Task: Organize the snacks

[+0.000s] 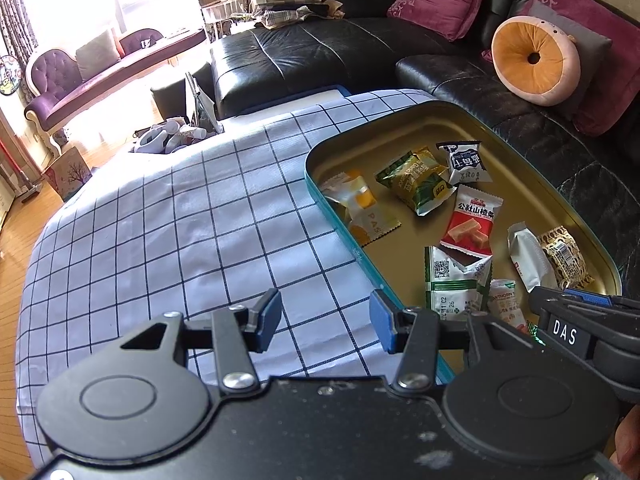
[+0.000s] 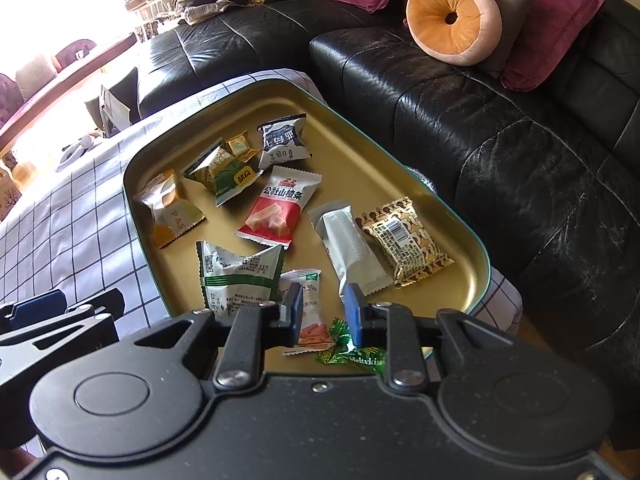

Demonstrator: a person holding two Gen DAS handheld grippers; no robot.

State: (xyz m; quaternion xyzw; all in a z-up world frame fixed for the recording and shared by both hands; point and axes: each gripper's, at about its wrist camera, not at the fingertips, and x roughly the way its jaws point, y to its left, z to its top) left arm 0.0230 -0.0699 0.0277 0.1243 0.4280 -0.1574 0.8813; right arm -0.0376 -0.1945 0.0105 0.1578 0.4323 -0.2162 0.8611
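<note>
A gold metal tray with a teal rim [image 1: 460,116] [image 2: 460,236] holds several wrapped snacks: a red hawthorn pack [image 1: 472,218] [image 2: 280,208], a green-and-white pack [image 2: 236,276], a silver bar [image 2: 352,252], a gold patterned pack [image 2: 408,240] and a green Meltykiss candy [image 2: 352,354]. My left gripper [image 1: 326,320] is open and empty above the checked cloth, just left of the tray. My right gripper [image 2: 322,314] is open and empty, low over the tray's near end above an orange-and-white pack [image 2: 308,312].
The tray sits on a table under a white checked cloth [image 1: 160,220]. A black leather sofa [image 2: 500,140] with magenta cushions and a round orange pillow [image 1: 534,60] wraps the far and right sides. A purple chaise [image 1: 92,76] stands far left.
</note>
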